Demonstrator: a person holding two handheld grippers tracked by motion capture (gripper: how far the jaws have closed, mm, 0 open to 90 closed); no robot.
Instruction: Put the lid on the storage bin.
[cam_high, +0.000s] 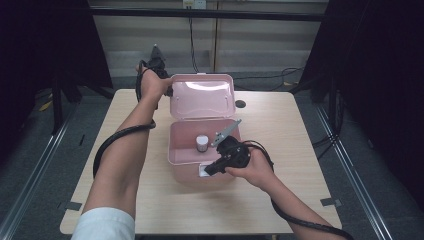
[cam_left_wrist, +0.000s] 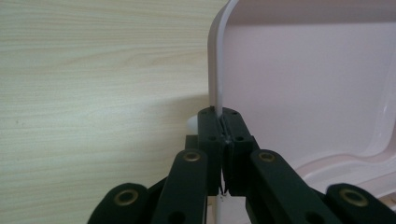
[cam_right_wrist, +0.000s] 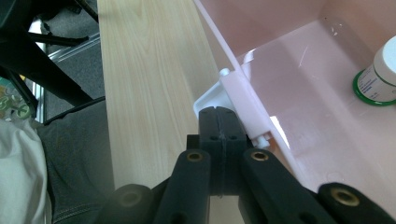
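- Pink box (cam_high: 200, 150) mid-table (cam_high: 280, 200), lid (cam_high: 202, 97) standing upright at back.
- Left gripper (cam_left_wrist: 223, 122) clamped on lid's left edge (cam_left_wrist: 214, 70).
- Right gripper (cam_right_wrist: 223, 122) jaws pressed together at white latch (cam_right_wrist: 238, 100) on box front wall, grip on it unclear.
- Small white-capped bottle (cam_high: 202, 143) upright inside box.

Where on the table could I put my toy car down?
The table is bare right of the pink box, and along the near edge between the person's arms. The middle is crowded by the box, its lid and both hand-held grippers.
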